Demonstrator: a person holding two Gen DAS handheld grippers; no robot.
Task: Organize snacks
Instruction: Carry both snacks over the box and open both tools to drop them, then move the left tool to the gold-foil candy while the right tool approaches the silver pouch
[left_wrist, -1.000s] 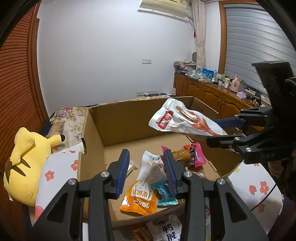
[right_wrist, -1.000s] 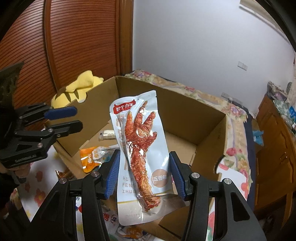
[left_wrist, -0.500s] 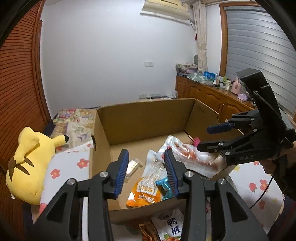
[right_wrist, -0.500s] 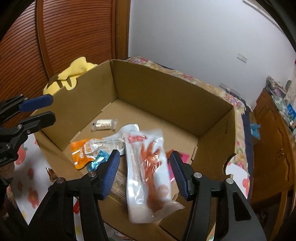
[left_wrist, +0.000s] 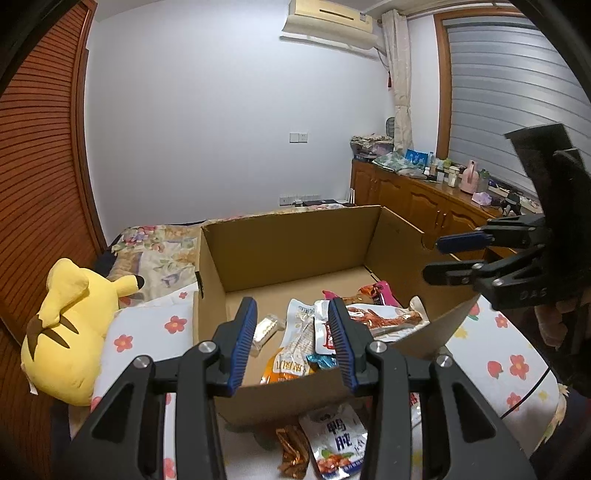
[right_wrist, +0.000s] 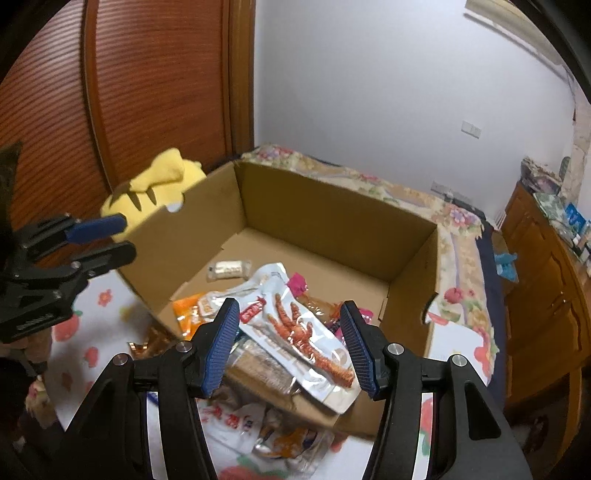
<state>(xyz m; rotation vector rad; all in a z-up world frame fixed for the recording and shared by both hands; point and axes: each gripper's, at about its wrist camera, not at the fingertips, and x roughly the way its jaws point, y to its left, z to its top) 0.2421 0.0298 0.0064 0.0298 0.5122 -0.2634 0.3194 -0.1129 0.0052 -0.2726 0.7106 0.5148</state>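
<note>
Two grippers parted and empty above the cardboard box (right_wrist: 332, 218).
Left gripper (left_wrist: 291, 339) and right gripper (right_wrist: 290, 347) grip nothing; the chicken-foot packet (right_wrist: 303, 336) lies inside, overhanging the near wall.

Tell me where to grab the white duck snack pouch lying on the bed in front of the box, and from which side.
Take the white duck pouch by its upper sealed edge, the end nearest the cardboard box, coming down from above with the left gripper. It lies flat on the bedspread, so only a thin edge offers the fingers a pinch; an orange wrapper crowds its left side.
</note>
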